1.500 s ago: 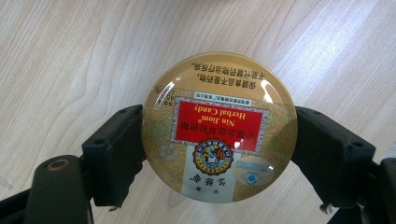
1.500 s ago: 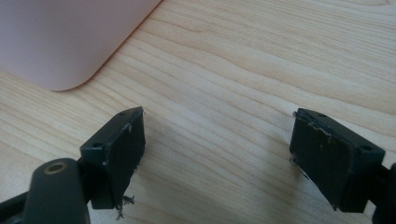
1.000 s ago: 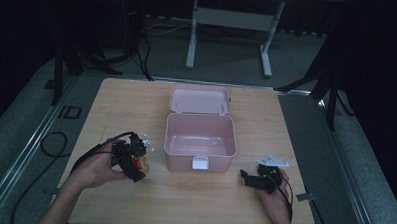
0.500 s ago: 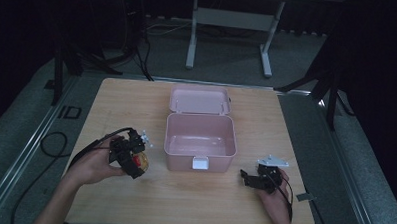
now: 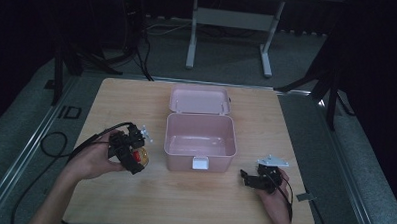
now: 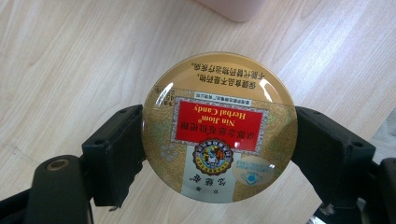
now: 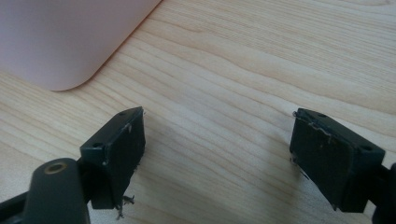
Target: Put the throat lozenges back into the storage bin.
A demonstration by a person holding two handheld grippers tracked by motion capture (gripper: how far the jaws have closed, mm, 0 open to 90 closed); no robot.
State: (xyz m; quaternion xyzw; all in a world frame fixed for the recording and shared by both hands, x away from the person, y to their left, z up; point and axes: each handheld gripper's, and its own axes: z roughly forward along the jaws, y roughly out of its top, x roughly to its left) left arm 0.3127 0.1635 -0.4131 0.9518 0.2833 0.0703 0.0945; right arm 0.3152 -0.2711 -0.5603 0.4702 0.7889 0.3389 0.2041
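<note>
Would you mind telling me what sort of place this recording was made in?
Probably a lab or recording studio: a lone wooden table on grey carpet, dark surroundings with equipment stands, and loose cables on the floor.

Looks like a lab or recording studio, not a home: dark room, black drapes or walls all round, light falling on one plain wooden bench (image 5: 136,105) set on grey carpet (image 5: 298,55). Far side has a metal desk frame (image 5: 229,23) and black stand legs (image 5: 317,86) left and right, with cables (image 5: 154,35) trailing across the floor. Near left, a metal floor rail (image 5: 30,146) runs along the bench and a black cable (image 5: 50,142) loops beside it, typical test-rig clutter.
</note>
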